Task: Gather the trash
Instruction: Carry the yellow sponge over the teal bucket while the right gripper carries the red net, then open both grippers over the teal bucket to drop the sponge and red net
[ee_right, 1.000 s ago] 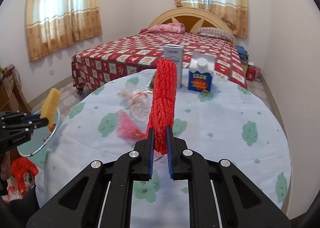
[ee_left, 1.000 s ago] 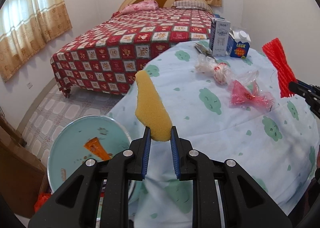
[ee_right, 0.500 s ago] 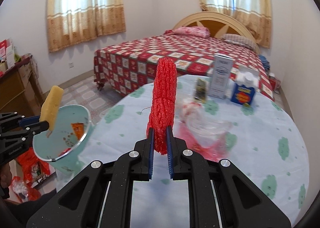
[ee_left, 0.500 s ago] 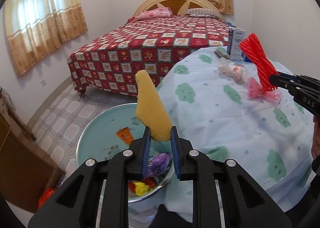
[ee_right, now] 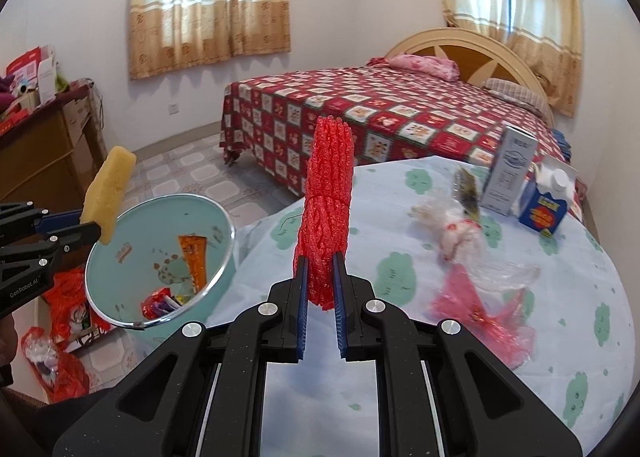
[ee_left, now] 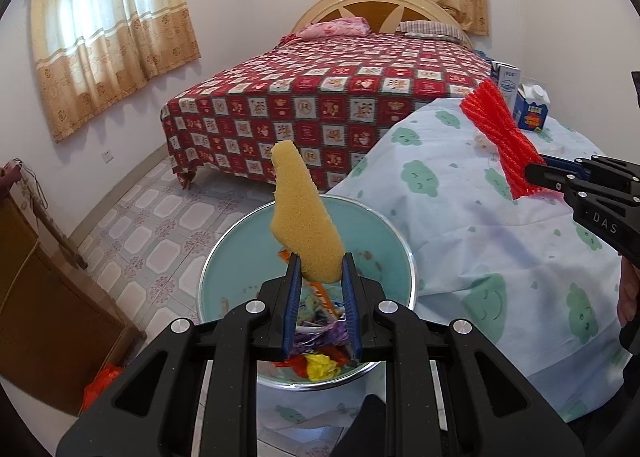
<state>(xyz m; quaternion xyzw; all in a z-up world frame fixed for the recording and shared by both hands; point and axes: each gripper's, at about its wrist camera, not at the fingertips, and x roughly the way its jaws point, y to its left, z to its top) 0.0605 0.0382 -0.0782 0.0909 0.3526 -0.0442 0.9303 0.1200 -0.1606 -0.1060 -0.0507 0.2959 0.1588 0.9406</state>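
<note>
My left gripper [ee_left: 320, 269] is shut on a yellow sponge [ee_left: 302, 217] and holds it directly over the teal trash bin [ee_left: 224, 257], which holds several wrappers. In the right wrist view the sponge [ee_right: 110, 189] hangs over the bin's [ee_right: 120, 241] left rim. My right gripper [ee_right: 320, 269] is shut on a red foam net [ee_right: 328, 201] above the table's left edge, beside the bin. The net also shows in the left wrist view [ee_left: 500, 129].
On the round table with the cloud-print cloth [ee_right: 520, 357] lie a red plastic wrapper [ee_right: 476, 305], a clear bag [ee_right: 452, 229], a dark sachet [ee_right: 466, 193], a tall carton [ee_right: 508, 173] and a blue milk carton [ee_right: 546, 201]. A bed [ee_right: 380, 109] stands behind. A wooden cabinet [ee_right: 44, 153] is at left.
Both grippers have swung left from over the table toward the bin. The sponge now hangs over the bin's opening, and the red net has reached the table's left edge.
</note>
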